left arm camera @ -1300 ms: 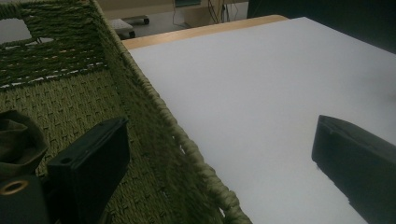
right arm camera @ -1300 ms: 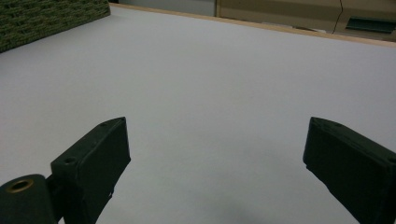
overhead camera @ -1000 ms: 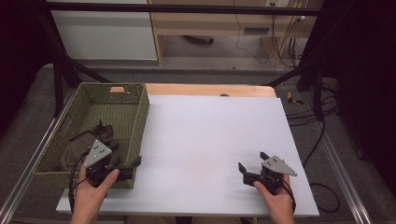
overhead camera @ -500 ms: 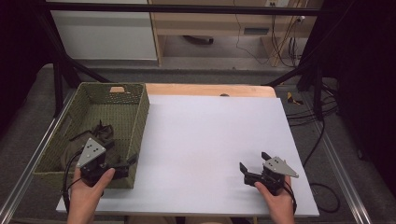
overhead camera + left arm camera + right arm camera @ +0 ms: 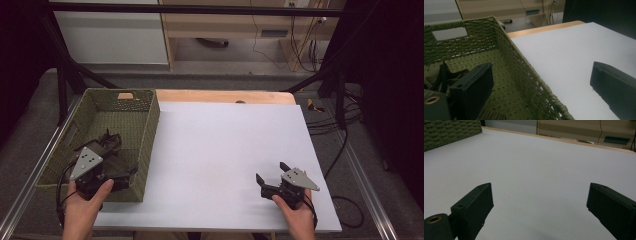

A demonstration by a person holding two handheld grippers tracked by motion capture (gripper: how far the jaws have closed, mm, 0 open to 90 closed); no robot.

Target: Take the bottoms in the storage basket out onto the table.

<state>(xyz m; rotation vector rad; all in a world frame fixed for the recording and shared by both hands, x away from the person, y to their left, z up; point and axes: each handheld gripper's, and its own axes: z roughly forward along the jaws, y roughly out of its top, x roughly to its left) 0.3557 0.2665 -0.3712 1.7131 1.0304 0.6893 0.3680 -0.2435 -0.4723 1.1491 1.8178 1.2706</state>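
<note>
My left tool (image 5: 131,171) has moved left since a second ago and now straddles the near right wall of the green woven basket (image 5: 148,137), one jaw inside, one over the white desk (image 5: 225,150). It gapes wide, holding nothing. A dark strappy bundle (image 5: 106,142) lies inside the basket just beside it. My right tool (image 5: 267,181) rests wide open and empty on the desk.

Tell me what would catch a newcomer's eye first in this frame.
First the green woven basket at the table's left edge, with a dark strappy item lying inside it. The left gripper hangs over the basket's near right wall, its jaws open, one inside the basket and one over the white table top. The right gripper waits at the near right over bare white surface, jaws open too.
</note>
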